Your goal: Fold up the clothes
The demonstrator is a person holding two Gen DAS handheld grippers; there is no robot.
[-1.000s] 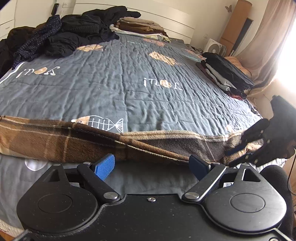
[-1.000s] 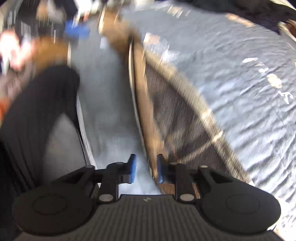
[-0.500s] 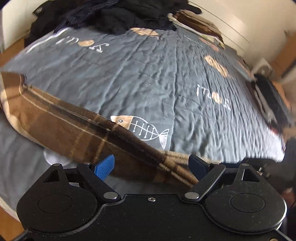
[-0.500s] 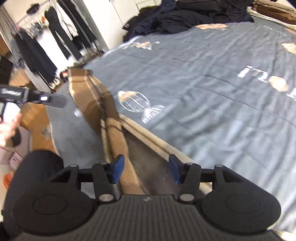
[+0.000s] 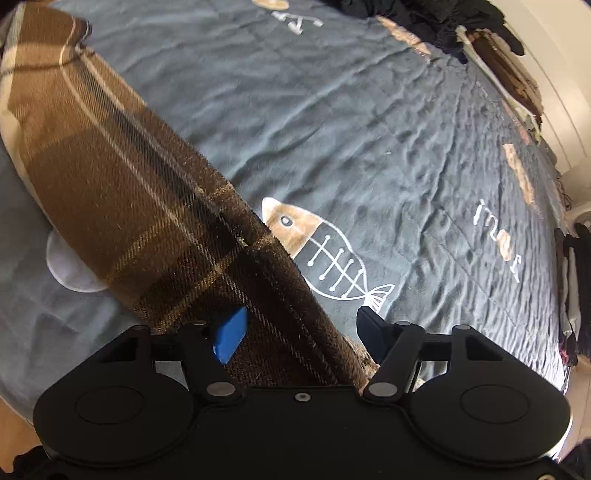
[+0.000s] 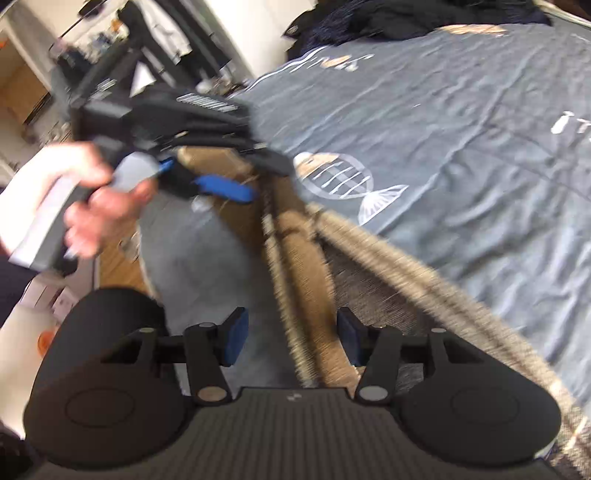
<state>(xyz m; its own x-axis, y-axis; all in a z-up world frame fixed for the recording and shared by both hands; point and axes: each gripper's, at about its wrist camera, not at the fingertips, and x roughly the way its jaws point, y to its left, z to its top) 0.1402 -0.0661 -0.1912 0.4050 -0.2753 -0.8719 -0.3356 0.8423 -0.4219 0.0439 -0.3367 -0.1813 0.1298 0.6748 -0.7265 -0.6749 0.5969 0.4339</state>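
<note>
A brown plaid garment [image 5: 122, 177] lies in a long folded strip along the near edge of the bed. My left gripper [image 5: 301, 334] points steeply down over it. Its jaws are closing with the strip between them; the right pad [image 5: 371, 332] stands just clear of the cloth's edge. In the right wrist view the same garment [image 6: 299, 243] runs up between the pads of my right gripper [image 6: 291, 339], which stands open around the folded edge. Farther along the strip a hand [image 6: 92, 192] holds the left gripper [image 6: 255, 177] over the cloth.
The grey-blue bedspread [image 5: 388, 129] with fish prints covers the bed. Dark clothes [image 5: 424, 14] and a folded stack [image 5: 509, 74] lie at its far end. Wooden floor [image 6: 118, 266] and hanging clothes [image 6: 147, 37] are beyond the bed's left side.
My left gripper has rolled and dropped onto the plaid strip, its jaws narrowing. My right gripper's jaws have widened around the strip's edge, and the left gripper has come into its view.
</note>
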